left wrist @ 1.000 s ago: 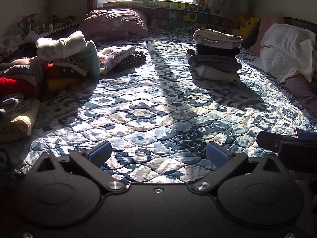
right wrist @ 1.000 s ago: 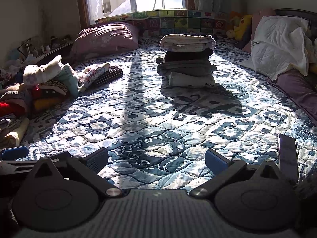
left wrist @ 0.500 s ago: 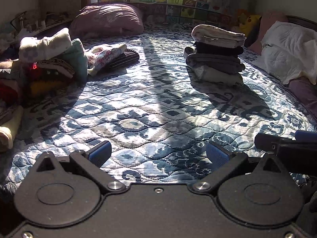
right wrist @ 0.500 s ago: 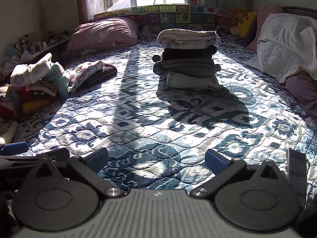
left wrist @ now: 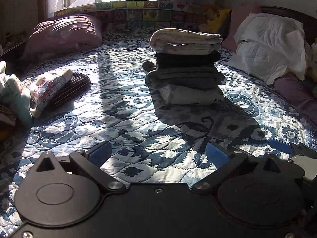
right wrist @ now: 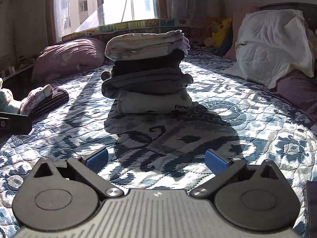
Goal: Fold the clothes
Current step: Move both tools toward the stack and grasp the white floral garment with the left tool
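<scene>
Quilted bedspread [right wrist: 247,123] bare btwn tools, stack [right wrist: 146,75]

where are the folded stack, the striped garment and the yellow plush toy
folded stack [right wrist: 146,79], right wrist view, grey middle layer
striped garment [left wrist: 73,88], left wrist view, its ribbed top
yellow plush toy [left wrist: 218,18], left wrist view, its body

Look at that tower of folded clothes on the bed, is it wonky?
A little. In the stack of folded clothes, the grey layers bulge out sideways past the pale bottom piece, and the top bundle overhangs. It stands upright, though; nothing has spilled.
</scene>
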The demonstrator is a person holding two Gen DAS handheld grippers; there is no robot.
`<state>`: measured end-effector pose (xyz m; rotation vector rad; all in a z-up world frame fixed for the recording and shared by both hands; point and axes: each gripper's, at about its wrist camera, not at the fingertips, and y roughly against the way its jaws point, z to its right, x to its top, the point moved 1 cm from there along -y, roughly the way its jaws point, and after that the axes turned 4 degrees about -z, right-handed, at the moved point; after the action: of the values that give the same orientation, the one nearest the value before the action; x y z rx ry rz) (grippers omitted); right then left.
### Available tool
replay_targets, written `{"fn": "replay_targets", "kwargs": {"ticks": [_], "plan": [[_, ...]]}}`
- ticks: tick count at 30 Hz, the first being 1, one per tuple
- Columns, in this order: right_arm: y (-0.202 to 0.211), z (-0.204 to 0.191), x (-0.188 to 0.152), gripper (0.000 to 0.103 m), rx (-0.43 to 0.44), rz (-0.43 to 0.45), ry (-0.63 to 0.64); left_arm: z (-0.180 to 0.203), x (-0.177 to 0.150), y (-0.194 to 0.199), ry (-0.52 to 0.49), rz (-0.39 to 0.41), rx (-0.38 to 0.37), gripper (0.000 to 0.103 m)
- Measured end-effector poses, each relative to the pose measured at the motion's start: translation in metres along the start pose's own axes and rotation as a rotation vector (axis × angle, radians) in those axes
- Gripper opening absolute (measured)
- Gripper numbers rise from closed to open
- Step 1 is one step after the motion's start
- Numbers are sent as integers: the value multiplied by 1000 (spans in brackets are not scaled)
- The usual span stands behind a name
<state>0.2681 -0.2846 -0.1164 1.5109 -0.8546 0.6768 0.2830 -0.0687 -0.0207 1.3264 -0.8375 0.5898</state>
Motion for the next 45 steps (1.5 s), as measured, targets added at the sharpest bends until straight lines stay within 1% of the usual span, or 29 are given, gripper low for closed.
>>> {"fn": "replay_targets", "kwargs": {"ticks": [2, 5, 8, 10, 12, 14, 15, 17, 19, 20, 23, 24, 25, 31, 33, 36, 37, 39, 40, 41, 44, 45], "plan": [[-17, 17, 0, 103, -5, 21, -30, 4, 16, -19, -7, 4, -26, 102], [-28, 38, 3, 103, 29, 64, -100, 11, 40, -47, -17, 11, -65, 102], [-37, 55, 3, 103, 54, 92, -178, 20, 72, -71, -32, 72, -71, 101], [-40, 59, 4, 103, 53, 98, -193, 28, 96, -90, -47, 113, -83, 101], [-43, 63, 5, 103, 52, 104, -204, 36, 116, -107, -66, 139, -92, 97], [-44, 63, 5, 103, 56, 105, -205, 45, 135, -123, -110, 171, -91, 88], [-46, 63, 5, 103, 63, 101, -205, 49, 144, -132, -143, 182, -82, 86], [-48, 62, 5, 103, 74, 93, -206, 56, 159, -151, -210, 186, -48, 78], [-52, 61, 5, 103, 78, 80, -208, 63, 175, -169, -276, 189, -15, 74], [-54, 60, 4, 103, 80, 73, -209, 63, 181, -176, -280, 185, -15, 72], [-61, 58, 3, 103, 86, 49, -217, 65, 201, -195, -304, 182, -15, 71], [-62, 58, 2, 103, 91, 44, -220, 62, 201, -200, -316, 175, -13, 71], [-62, 57, 2, 103, 97, 42, -222, 65, 205, -205, -351, 164, -21, 71], [-65, 54, 2, 103, 113, 28, -222, 76, 207, -226, -631, 109, -20, 72], [-66, 53, 3, 103, 120, 24, -220, 82, 208, -235, -685, 98, 26, 72], [-67, 51, 3, 103, 123, 20, -215, 84, 204, -249, -742, 68, 47, 72], [-68, 51, 2, 103, 124, 17, -213, 86, 203, -256, -753, 54, 75, 72], [-69, 50, 2, 103, 126, 11, -211, 87, 204, -266, -743, 44, 112, 61], [-69, 50, 2, 103, 128, 9, -210, 85, 204, -269, -726, 39, 125, 43], [-69, 50, 3, 103, 128, 9, -209, 83, 204, -271, -709, 36, 137, 33], [-67, 50, 3, 103, 126, 16, -204, 83, 201, -259, -704, 81, 139, 22], [-67, 50, 4, 103, 127, 15, -204, 85, 198, -252, -716, 103, 144, 21]]}}
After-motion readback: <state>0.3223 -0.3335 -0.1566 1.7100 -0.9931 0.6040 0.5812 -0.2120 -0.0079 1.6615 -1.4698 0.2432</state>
